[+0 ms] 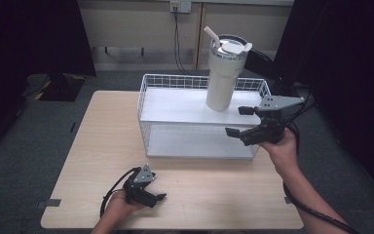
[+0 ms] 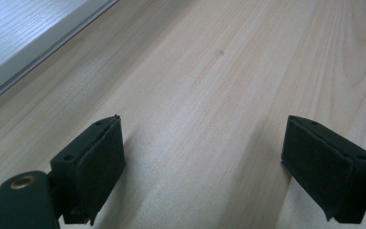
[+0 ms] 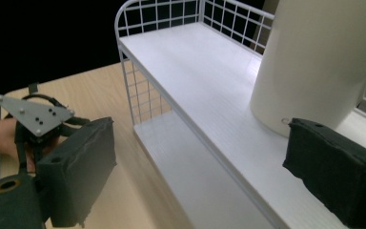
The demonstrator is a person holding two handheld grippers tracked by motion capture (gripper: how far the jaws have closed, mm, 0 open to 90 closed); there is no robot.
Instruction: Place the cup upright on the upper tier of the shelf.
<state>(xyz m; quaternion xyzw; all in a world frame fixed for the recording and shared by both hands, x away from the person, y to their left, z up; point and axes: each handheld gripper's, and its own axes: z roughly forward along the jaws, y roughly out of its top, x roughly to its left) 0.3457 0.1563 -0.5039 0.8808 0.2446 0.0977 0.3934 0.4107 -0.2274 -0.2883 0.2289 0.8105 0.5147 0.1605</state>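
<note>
High view first: I see the left gripper [image 1: 158, 194] resting low near the front edge of the desk [image 1: 102, 146], left of centre, with its jaws spread and nothing between them. Left gripper view confirms this; I read both black pads [image 2: 93, 167] standing wide apart over bare wood grain, with the white base edge of the rack [image 2: 9, 57] at the upper left. Farther back, I see the right gripper [image 1: 238, 121] held in the air at the right front corner of the wire rack [image 1: 148, 87], jaws parted and holding nothing. Right gripper view places the tumbler [image 3: 319, 62] just beyond the right-hand pad [image 3: 333, 176], close but not clamped. I locate the cream tumbler [image 1: 223, 78] standing upright on the rack's upper shelf, toward its right rear corner, with a straw [image 1: 211, 35] and lid on top.
</note>
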